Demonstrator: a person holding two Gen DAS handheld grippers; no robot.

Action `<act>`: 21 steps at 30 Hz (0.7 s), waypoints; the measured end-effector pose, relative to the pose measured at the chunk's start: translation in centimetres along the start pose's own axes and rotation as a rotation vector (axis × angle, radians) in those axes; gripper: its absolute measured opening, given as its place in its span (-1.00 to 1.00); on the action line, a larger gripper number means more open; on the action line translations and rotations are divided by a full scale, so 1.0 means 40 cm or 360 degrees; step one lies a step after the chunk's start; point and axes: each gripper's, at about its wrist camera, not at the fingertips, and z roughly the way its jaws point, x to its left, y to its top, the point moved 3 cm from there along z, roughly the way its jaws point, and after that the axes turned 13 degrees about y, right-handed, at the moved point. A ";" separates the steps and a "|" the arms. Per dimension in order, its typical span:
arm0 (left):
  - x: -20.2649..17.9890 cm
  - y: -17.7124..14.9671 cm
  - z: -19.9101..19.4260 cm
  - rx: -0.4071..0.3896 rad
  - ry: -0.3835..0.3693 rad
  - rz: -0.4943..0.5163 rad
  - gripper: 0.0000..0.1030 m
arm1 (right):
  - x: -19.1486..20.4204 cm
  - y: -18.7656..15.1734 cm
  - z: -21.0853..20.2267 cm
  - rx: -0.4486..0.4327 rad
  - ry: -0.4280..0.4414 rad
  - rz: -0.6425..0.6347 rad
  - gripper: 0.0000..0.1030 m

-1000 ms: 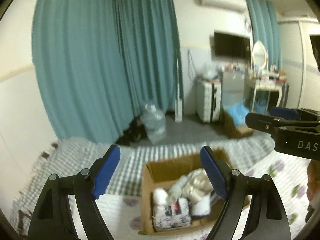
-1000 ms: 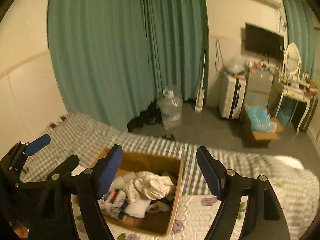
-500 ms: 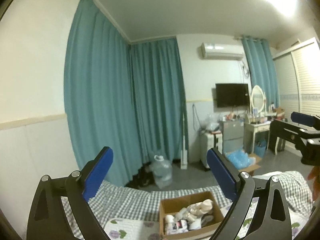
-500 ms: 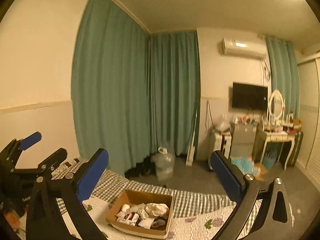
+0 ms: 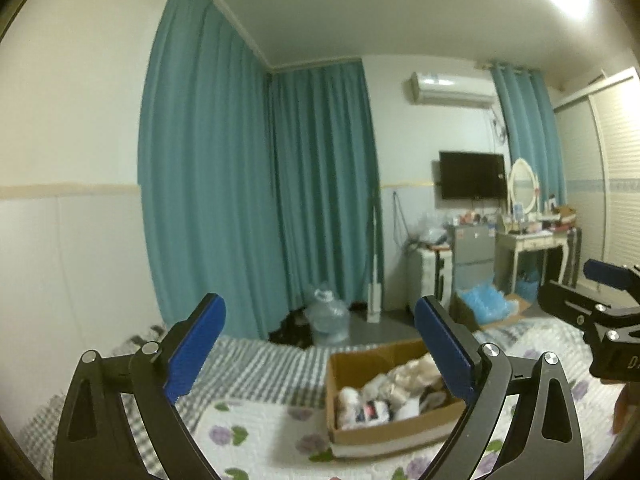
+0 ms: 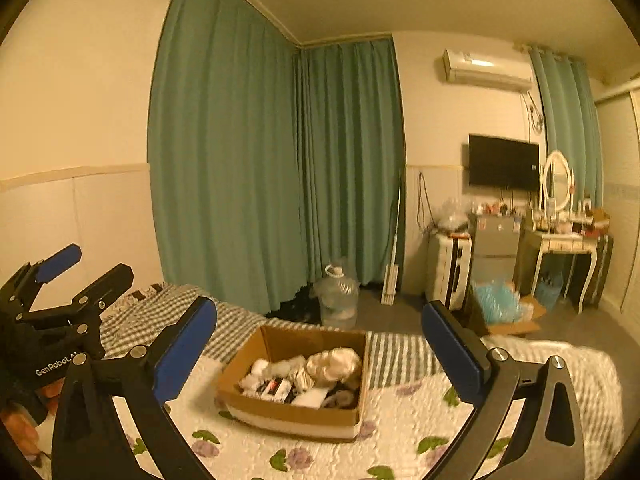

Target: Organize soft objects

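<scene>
Both grippers gape empty — left gripper [image 5: 320, 348], right gripper [image 6: 320, 356], box [image 6: 280, 412] rim unblocked only in right view.

Bed [image 6: 404, 436]: floral quilt, checked blanket [image 6: 400, 354], cardboard box [image 6: 296, 412] on quilt.

A box [image 6: 292, 412] sits on the bed [image 6: 404, 440], and soft things [image 6: 320, 372] lie in it. Past the far edge of the bed, a water jug [image 6: 336, 296] stands on the floor in front of the curtains [image 6: 280, 168]. To the right of the jug are a cabinet [image 6: 448, 264] and a dressing table [image 6: 564, 248] with a mirror [image 6: 557, 180] on it. A TV [image 6: 503, 162] hangs on the wall above them. Another box [image 6: 508, 312] stands on the floor beside the bed.
</scene>
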 end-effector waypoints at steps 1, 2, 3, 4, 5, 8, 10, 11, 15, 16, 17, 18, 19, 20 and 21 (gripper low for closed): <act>-0.003 -0.014 0.001 0.0009 -0.0002 0.0004 0.89 | -0.002 -0.019 0.013 0.0002 -0.0006 0.0001 1.00; -0.003 -0.032 0.009 0.0020 0.0011 0.0003 0.89 | -0.005 -0.041 0.030 0.0006 -0.0022 -0.0006 1.00; 0.000 -0.053 0.020 0.0024 0.0024 -0.0009 0.89 | -0.006 -0.058 0.042 0.0011 -0.0034 -0.0012 1.00; 0.002 -0.071 0.022 0.0030 0.0018 -0.0010 0.89 | -0.010 -0.074 0.056 0.0016 -0.0039 -0.0011 1.00; 0.005 -0.094 0.021 0.0045 0.0020 -0.0002 0.89 | -0.018 -0.093 0.072 0.0027 -0.0023 0.0005 1.00; 0.000 -0.154 0.024 0.0076 0.0012 0.0044 0.89 | -0.028 -0.138 0.105 0.0066 -0.0014 0.0025 1.00; -0.004 -0.182 0.035 0.0109 0.0000 0.0057 0.89 | -0.030 -0.160 0.121 0.0085 -0.0029 0.0017 1.00; -0.004 -0.194 0.040 0.0130 -0.0009 0.0055 0.89 | -0.034 -0.173 0.130 0.0104 -0.0036 0.0020 1.00; -0.004 -0.227 0.068 0.0214 -0.0008 0.0045 0.89 | -0.045 -0.206 0.153 0.0148 -0.0021 0.0050 1.00; -0.002 -0.231 0.069 0.0230 -0.0004 0.0045 0.89 | -0.044 -0.213 0.156 0.0162 -0.0017 0.0055 1.00; 0.001 -0.237 0.071 0.0241 -0.0003 0.0041 0.89 | -0.045 -0.220 0.160 0.0172 -0.0015 0.0056 1.00; 0.004 -0.245 0.075 0.0248 -0.0003 0.0036 0.89 | -0.044 -0.227 0.162 0.0183 -0.0017 0.0052 1.00; 0.008 -0.252 0.076 0.0254 0.0001 0.0032 0.89 | -0.043 -0.231 0.160 0.0187 -0.0017 0.0049 1.00; 0.010 -0.250 0.073 0.0259 0.0003 0.0028 0.89 | -0.038 -0.230 0.160 0.0190 -0.0018 0.0048 1.00; 0.015 -0.255 0.071 0.0264 0.0005 0.0025 0.89 | -0.035 -0.232 0.161 0.0194 -0.0019 0.0047 1.00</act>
